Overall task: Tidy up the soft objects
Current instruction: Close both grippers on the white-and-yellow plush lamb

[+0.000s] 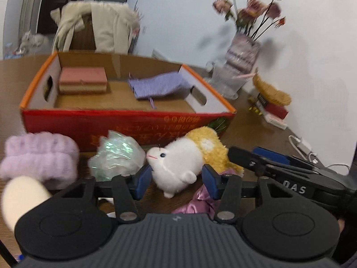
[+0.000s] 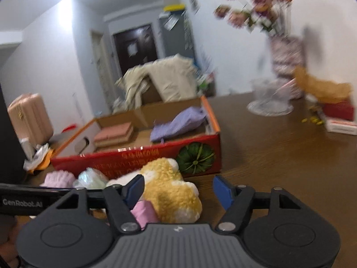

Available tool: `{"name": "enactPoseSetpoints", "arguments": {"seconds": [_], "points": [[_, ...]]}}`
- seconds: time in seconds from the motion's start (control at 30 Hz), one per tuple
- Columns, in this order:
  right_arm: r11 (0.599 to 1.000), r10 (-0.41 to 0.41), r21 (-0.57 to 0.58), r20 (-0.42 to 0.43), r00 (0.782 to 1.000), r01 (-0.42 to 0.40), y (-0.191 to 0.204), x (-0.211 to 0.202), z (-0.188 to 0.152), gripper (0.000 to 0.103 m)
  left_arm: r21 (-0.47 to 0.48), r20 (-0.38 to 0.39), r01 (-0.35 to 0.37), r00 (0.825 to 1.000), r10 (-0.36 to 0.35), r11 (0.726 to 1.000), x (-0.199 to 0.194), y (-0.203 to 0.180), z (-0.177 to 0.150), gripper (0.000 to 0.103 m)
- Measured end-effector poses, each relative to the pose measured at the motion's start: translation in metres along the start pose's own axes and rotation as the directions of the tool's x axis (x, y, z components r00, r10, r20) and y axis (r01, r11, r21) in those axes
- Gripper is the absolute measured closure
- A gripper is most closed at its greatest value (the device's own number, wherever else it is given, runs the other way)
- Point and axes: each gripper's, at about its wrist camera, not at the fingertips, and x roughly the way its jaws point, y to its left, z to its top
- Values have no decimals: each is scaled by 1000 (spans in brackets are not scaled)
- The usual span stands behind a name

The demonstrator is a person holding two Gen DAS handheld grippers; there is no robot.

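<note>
- Progress: roughly partway, as judged. The cardboard box (image 1: 125,120), red-printed outside and plain brown inside, already holds a pink folded cloth (image 1: 82,80) at 10 o'clock and a lilac knitted cloth (image 1: 160,86) at 2 o'clock.
- Remaining items lie on the brown worktop (image 2: 290,156) just before the box: a fluffy lilac towel (image 1: 42,156), a crinkled iridescent film bundle (image 1: 118,156), a white-and-yellow plush toy (image 1: 183,163) and shiny pink satin fabric (image 1: 200,201).
- Left tongs (image 1: 177,179): released, blue pads flanking the plush toy, not clamped.
- Right tongs (image 2: 178,189): released, spread wide beside the toy's woolly yellow back.
</note>
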Motion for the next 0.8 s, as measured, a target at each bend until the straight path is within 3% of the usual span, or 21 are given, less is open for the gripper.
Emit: {"name": "enactPoseSetpoints", "arguments": {"seconds": [0.03,0.13,0.3,0.4,0.47,0.53,0.6,0.67,0.8], "points": [[1000,24,-7,-22,999,-24,-4,8,1,37,-6,-16,-4,1000,3,1000,7,0,0,50],[998,59,19,-38,997,-59,-15,18,-5,56,-38,-41,1,999,-2,999,25,-1,-2,55],[993,36,111,-30,999,-32,-32,-5,-21,62,-20,-53,17,998,-18,1000,45,-18,6,59],[988,101,125,-35,994,-95,-30,-26,-30,61,-39,-38,10,999,-12,999,55,-25,14,54],[979,183,101,-27,983,-179,-27,-43,-34,62,-37,-18,28,999,-29,999,57,-31,19,43],[976,189,106,30,981,-191,-34,-59,-31,63,-29,13,19,1000,-19,999,51,-35,21,33],[984,144,98,71,987,-151,-47,-64,-22,61,-35,37,27,999,-26,999,39,-34,20,30],[987,124,89,73,990,-130,-62,-53,-7,59,-46,32,55,998,-53,997,24,-34,17,30],[972,224,68,-13,974,-223,-74,-2,21,48,-28,22,71,997,-70,997,1,-51,-1,32]]}}
